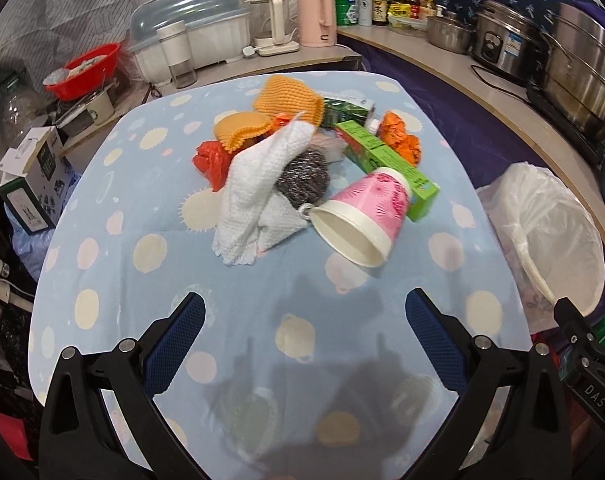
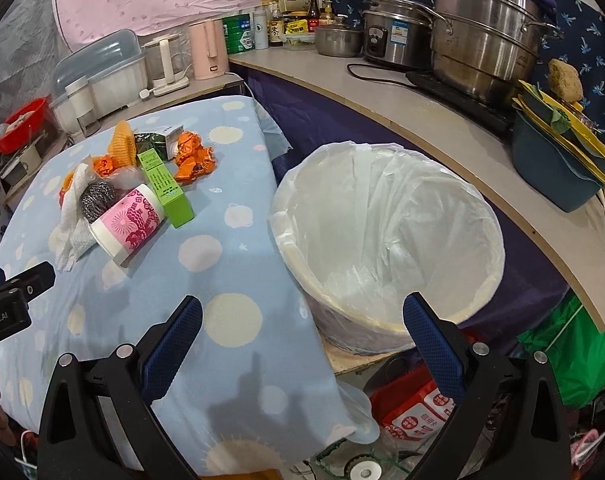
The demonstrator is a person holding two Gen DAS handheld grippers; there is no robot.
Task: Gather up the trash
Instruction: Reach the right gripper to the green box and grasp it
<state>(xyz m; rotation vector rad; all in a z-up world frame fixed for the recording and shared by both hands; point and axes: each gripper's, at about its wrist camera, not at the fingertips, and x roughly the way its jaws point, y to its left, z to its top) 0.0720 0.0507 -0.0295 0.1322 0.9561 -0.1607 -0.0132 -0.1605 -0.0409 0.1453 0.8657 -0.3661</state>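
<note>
Nothing is picked yet: both the left gripper [image 1: 304,320] and right gripper [image 2: 302,320] hang spread and empty, the trash pile with its paper cup [image 1: 360,220] on the table [image 1: 142,280], so next comes reaching for the cup, then the lined bin [image 2: 386,240].

Twin handheld grippers: the left gripper [image 1: 304,322] and right gripper [image 2: 302,322] share black plastic frames, silver round screws and blue textured finger pads [image 1: 174,346]; white lettering marks the black housings, partly legible

White cloth [image 1: 248,196] hides part of steel scourer [image 1: 302,180]
</note>
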